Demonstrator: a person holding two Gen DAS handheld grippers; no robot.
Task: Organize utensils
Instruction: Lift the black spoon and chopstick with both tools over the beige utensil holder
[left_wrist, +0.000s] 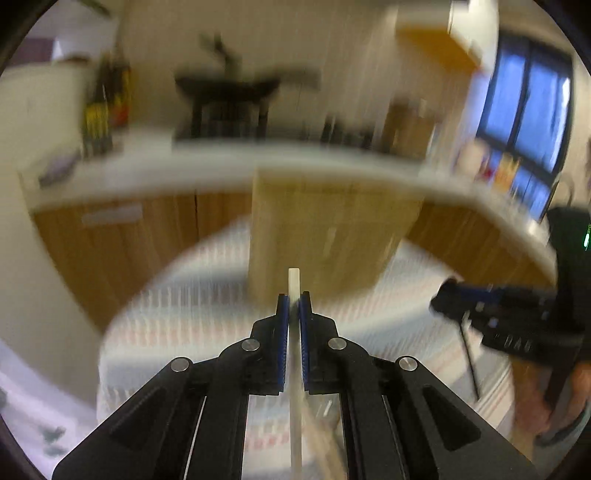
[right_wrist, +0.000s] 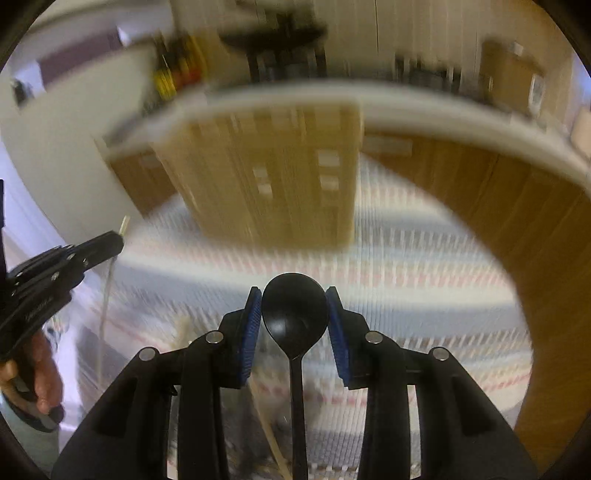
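Observation:
My left gripper (left_wrist: 294, 300) is shut on a thin cream utensil (left_wrist: 294, 280). Its end sticks up past the blue pads and its length runs down between the fingers. My right gripper (right_wrist: 294, 295) is shut on a black spoon (right_wrist: 294, 314), with the pads pressing both sides of the bowl and the handle running back toward the camera. A wooden organizer tray (left_wrist: 325, 236) (right_wrist: 273, 177) lies ahead on the striped cloth. In the right wrist view the left gripper (right_wrist: 117, 242) is at the left with the cream utensil (right_wrist: 125, 223) poking out. In the left wrist view the right gripper (left_wrist: 441, 301) is at the right with the spoon handle (left_wrist: 469, 362) hanging down.
A striped cloth (right_wrist: 424, 266) covers the round table. Behind it runs a white counter (left_wrist: 155, 173) over wooden cabinets (right_wrist: 517, 221), with bottles (left_wrist: 99, 114) and a black rack (left_wrist: 229, 96) on top. A person's hand (right_wrist: 40, 365) grips the left tool. Both views are motion-blurred.

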